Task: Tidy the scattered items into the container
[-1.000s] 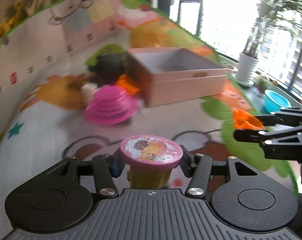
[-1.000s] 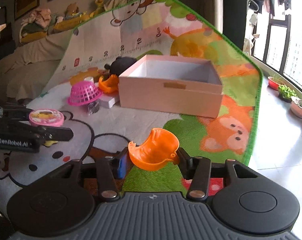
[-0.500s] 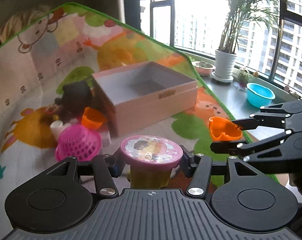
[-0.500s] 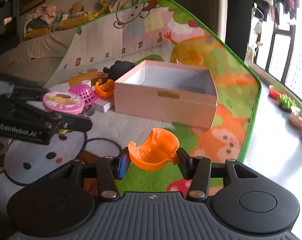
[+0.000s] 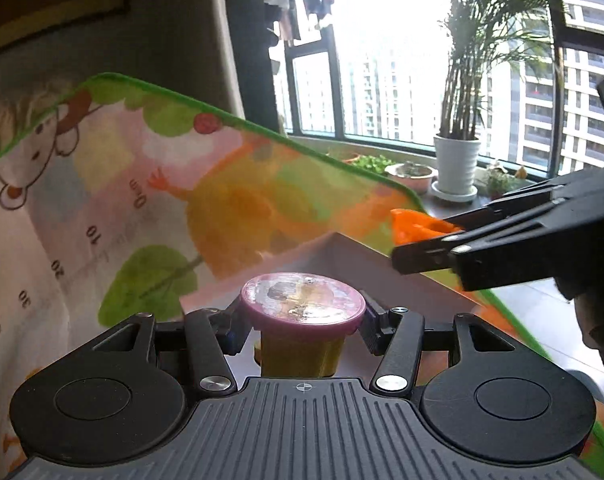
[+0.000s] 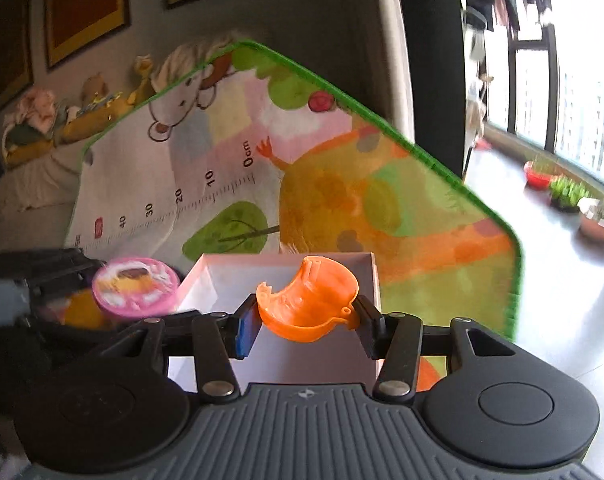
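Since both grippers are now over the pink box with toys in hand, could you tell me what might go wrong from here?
1. The left gripper and right gripper converge on the same pink box; they could collide.
2. The pink-lidded yellow tub is held by its lid rim; it might slip or drop askew.
3. The orange plastic shell hangs near the box's far wall, so an early release could land it on the play mat.

Box (image 6: 286, 364) sits right under and ahead of the right gripper (image 6: 308, 318), mat (image 6: 342, 184) stretching beyond it. Left gripper (image 5: 302, 320) with its jar (image 5: 301, 306) is just off to the left, potted plants (image 5: 456, 168) farther right.
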{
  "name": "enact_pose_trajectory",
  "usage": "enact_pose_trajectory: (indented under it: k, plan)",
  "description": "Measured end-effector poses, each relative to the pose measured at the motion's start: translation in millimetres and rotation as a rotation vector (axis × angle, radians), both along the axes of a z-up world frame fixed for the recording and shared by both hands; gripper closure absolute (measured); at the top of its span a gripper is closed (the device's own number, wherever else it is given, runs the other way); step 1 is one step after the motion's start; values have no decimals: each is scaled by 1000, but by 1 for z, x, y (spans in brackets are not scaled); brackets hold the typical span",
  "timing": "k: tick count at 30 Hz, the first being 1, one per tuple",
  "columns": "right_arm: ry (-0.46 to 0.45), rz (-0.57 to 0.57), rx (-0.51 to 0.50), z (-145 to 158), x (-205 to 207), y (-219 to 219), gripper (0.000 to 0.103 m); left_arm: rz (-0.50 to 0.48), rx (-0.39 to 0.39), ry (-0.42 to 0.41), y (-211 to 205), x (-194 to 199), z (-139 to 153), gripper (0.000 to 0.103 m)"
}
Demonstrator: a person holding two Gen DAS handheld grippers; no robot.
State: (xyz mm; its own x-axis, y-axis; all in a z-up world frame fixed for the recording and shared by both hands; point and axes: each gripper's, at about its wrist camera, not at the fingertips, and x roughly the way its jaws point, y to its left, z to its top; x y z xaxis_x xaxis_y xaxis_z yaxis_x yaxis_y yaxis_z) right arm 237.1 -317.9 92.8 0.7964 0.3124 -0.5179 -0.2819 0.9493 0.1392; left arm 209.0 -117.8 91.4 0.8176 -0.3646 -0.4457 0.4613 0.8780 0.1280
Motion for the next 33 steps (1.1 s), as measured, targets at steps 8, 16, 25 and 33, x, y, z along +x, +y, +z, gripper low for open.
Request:
enact_pose_trajectory:
  k: [8,16,25,33]
  plan:
    - [-81,-61,-28,-7,7,-1,24,30,-13,-76,26,-4,2,7]
    - [-144,-33,-206,-19,-73,13,18,93,-44,11,86,-84,-15,2]
    - [-57,168,-189,-41,-138,77,17,335,-131,163,157,-158,-64,0]
    - [-22,303,-199,-52,-137,149,39,522,-297,155,195,-174,-76,0]
